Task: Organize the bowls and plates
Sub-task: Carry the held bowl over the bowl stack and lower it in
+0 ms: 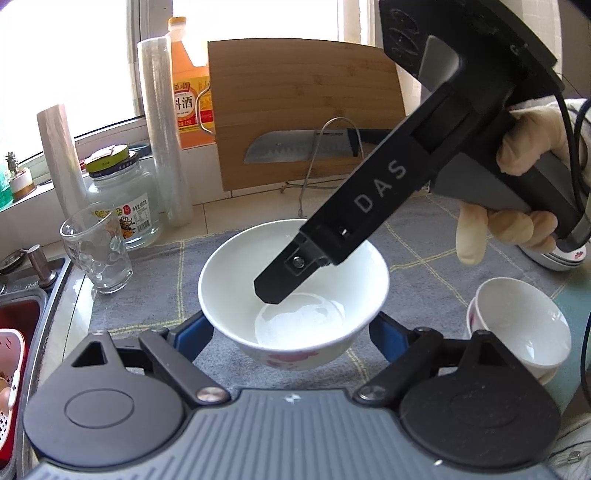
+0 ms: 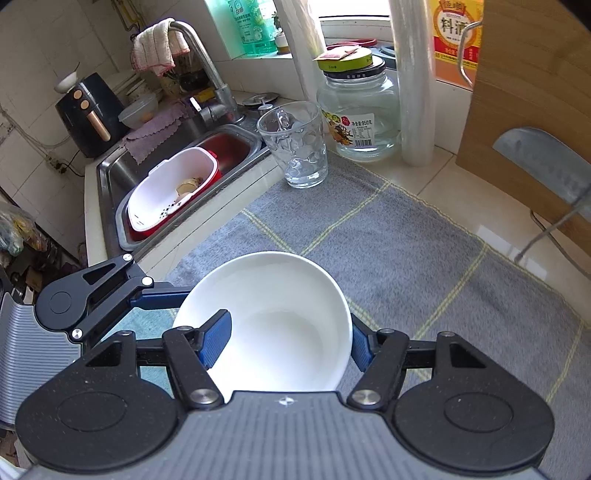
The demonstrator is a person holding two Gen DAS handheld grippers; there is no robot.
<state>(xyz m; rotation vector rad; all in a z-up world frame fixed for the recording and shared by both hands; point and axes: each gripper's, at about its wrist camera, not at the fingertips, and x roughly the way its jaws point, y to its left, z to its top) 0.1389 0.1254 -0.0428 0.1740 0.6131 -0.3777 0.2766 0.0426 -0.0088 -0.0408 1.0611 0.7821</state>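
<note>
Right hand (image 1: 524, 177): gloved, wrapped round the handle, tool angled down into the bowl (image 1: 293, 291) from the upper right.
Right tongs (image 2: 284, 341): clamped on the bowl; left pad (image 2: 216, 341) inside against the wall, right pad (image 2: 360, 349) outside the rim.
Left tongs (image 1: 291, 332): spread apart, one blue finger (image 1: 194, 338) either side of the bowl's base; contact not discernible.
Bowl: white, pink print on its outer wall, upright on the grey cloth (image 1: 155, 280), between both pairs of tongs.
Small bowls (image 1: 524, 325): nested, tipped, right of the left tongs.
Writing: "DAS" (image 1: 380, 186) along the right tool's arm; "料酒" on the orange bottle (image 2: 456, 35) beyond the right tongs; "950" on the jar (image 2: 360, 118) label, rest too small.
Glass (image 2: 297, 146): clear, ahead of the right tongs, just beside the jar.
</note>
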